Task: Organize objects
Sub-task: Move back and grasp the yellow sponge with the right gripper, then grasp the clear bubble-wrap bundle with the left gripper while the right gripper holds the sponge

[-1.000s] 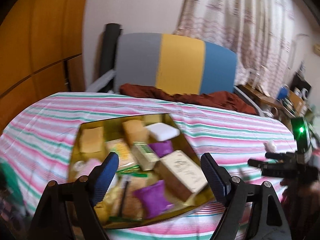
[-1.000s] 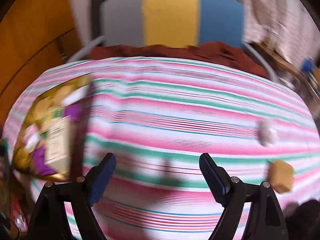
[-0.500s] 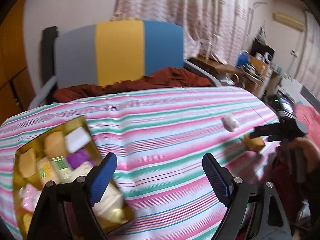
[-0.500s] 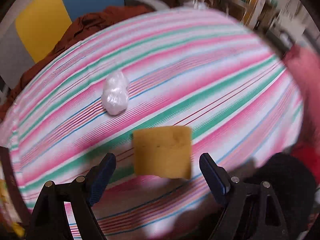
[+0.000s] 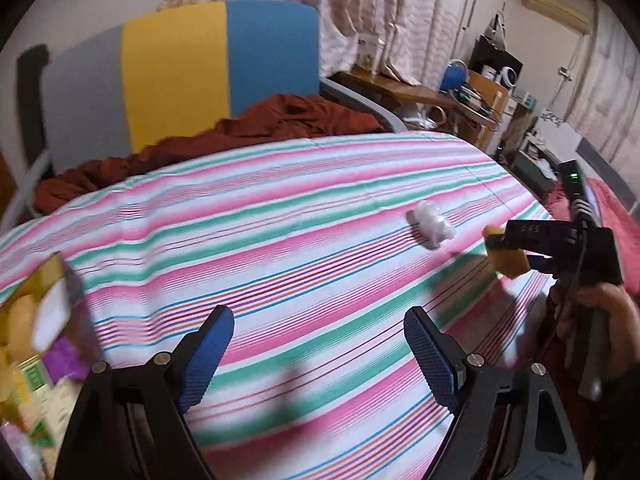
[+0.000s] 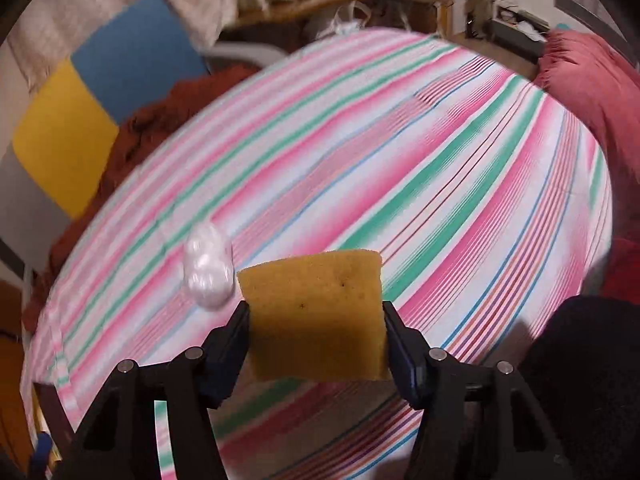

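Note:
My right gripper is shut on a yellow-brown sponge block and holds it over the striped tablecloth. The sponge block also shows in the left wrist view, held by the right gripper at the table's right side. A white plastic-wrapped lump lies on the cloth just left of the sponge; it also shows in the left wrist view. My left gripper is open and empty above the cloth. A gold tray holding several small packets sits at the far left.
A chair with grey, yellow and blue back panels stands behind the table, with a dark red cloth on its seat. A cluttered wooden desk is at the back right. A pink-red cushion lies beyond the table's right edge.
My right gripper closed on the sponge block and lifted it off the cloth. My left gripper swung right, away from the gold tray, staying open.

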The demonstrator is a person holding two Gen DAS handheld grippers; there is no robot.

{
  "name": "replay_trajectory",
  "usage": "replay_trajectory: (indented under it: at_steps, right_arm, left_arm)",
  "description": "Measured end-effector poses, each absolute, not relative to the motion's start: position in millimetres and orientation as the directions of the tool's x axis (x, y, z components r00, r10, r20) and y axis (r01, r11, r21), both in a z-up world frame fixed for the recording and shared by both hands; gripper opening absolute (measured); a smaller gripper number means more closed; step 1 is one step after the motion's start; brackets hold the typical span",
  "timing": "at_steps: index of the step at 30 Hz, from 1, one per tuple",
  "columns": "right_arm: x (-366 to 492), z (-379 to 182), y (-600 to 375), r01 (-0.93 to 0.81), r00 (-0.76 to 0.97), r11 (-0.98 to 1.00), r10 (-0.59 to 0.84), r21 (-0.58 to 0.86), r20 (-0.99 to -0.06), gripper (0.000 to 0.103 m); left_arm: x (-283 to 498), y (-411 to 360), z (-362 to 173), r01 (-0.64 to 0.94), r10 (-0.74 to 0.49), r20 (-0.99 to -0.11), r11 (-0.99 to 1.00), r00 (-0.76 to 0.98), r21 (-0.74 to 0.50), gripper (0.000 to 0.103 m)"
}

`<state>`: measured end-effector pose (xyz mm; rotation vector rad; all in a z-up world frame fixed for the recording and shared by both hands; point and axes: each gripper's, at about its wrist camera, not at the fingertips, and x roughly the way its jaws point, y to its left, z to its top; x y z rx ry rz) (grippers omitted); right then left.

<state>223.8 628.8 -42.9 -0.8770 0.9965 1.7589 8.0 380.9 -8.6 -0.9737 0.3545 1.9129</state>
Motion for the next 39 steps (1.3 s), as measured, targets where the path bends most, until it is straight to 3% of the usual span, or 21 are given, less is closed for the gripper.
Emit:
replay_trajectory:
  at_steps: [7, 20, 26, 32, 39]
  right_arm:
    - [247.6, -37.0, 638.3, -0.898, -0.440, -0.209, 0.375, 0.388, -0.816, 0.063]
    - [253.3, -36.0, 646.3, -0.841, -0.540, -0.199, 0.371, 0.504, -0.755, 0.063]
    - [248.5, -35.2, 645.1, -0.842, -0.539, -0.221, 0.369, 0.491, -0.757, 0.063]
    - [235.4, -37.4, 642.4, -0.835, -0.546, -0.282, 0.329, 0.472, -0.770, 0.063]
    - [189.2, -52.0, 624.0, -0.787, -0.526, -0.462, 0.158, 0.408, -0.836, 0.063]
  left_arm:
    - [3.5, 453.5, -33.8, -0.857, 0.599, -0.791, -0.468, -0.128, -0.215, 0.085]
    - [15.1, 590.6, -57.1, -0.896, 0.592, -0.806, -0.350, 0.013, -0.272, 0.070]
    - [14.4, 631.9, -83.6, -0.887, 0.528, -0.848, -0.368, 0.048, -0.279, 0.040]
    - [13.3, 598.3, -83.8, -0.894, 0.556, -0.829, -0.398, -0.054, -0.208, 0.036]
    - [0.4, 481.9, -81.7, -0.871, 0.523, -0.819, -0.487, -0.235, -0.062, 0.037]
